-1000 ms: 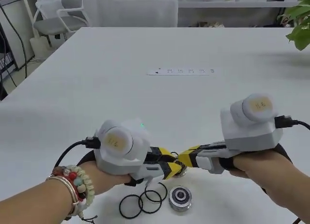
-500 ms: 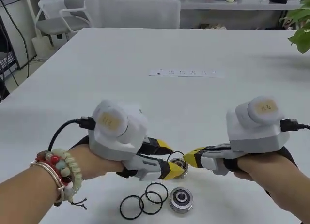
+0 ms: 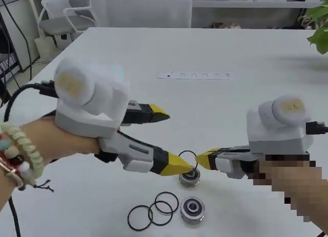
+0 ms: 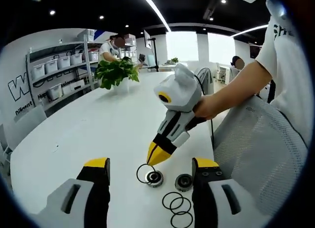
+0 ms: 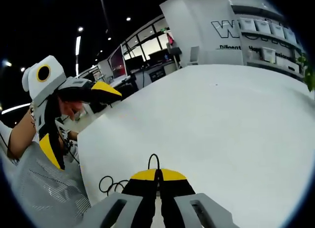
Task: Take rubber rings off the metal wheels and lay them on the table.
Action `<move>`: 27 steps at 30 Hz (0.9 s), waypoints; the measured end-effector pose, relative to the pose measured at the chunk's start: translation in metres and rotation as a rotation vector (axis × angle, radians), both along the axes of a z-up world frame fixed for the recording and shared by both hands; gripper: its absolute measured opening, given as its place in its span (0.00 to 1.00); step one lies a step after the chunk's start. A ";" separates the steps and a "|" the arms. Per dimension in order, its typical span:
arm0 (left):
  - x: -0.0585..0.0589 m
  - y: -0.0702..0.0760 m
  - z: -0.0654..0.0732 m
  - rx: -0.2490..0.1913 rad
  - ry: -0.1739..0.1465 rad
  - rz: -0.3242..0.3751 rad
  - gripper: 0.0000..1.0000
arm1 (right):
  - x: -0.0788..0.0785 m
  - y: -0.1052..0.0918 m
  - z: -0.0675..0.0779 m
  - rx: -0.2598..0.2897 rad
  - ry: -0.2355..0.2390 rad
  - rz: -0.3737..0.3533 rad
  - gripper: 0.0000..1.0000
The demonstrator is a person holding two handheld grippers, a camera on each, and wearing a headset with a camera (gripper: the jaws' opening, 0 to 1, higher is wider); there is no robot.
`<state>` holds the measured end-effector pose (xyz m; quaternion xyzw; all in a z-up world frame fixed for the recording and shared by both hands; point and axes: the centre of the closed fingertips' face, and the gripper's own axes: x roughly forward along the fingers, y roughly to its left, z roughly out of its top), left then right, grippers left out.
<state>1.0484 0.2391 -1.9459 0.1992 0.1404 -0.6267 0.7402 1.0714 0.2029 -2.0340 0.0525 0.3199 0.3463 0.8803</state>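
My right gripper (image 3: pixel 201 159) is shut on a thin black rubber ring (image 3: pixel 187 151), which loops up from its yellow tips just above a metal wheel (image 3: pixel 189 178) standing on the white table. The ring (image 5: pixel 154 156) pokes up over the closed jaws in the right gripper view. My left gripper (image 3: pixel 173 141) is open wide, its lower jaw close beside that wheel and its upper jaw high above it. A second wheel (image 3: pixel 192 209) lies nearer me, with three loose rings (image 3: pixel 153 212) to its left. The left gripper view shows the right gripper (image 4: pixel 158 154), both wheels (image 4: pixel 154 179) and the loose rings (image 4: pixel 177 209).
A white power strip (image 3: pixel 197 75) lies further out on the table (image 3: pixel 154 47). Grey chairs (image 3: pixel 154 12) stand behind the far edge. A green plant (image 3: pixel 319 27) reaches in at the far right. The near table edge is close to the loose rings.
My left gripper has opened wide and risen up and to the left, away from the wheel. The right gripper stays shut on the ring over the wheel.
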 end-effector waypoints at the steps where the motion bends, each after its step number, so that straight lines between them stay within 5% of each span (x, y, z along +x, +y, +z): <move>1: -0.002 0.005 0.006 -0.003 -0.013 0.001 0.67 | 0.000 0.001 0.003 0.010 -0.004 -0.002 0.00; 7: -0.009 0.035 0.020 0.006 -0.056 0.024 0.74 | -0.001 0.009 0.016 0.061 -0.019 0.000 0.00; 12: -0.017 0.057 0.017 0.018 -0.082 0.038 0.78 | -0.006 0.018 0.024 0.086 -0.024 0.015 0.00; 20: -0.029 0.085 0.004 0.001 -0.050 0.112 0.89 | -0.010 0.030 0.031 0.118 -0.021 0.041 0.00; 27: -0.041 0.108 -0.016 0.002 0.010 0.188 0.96 | -0.013 0.039 0.034 0.139 -0.016 0.064 0.00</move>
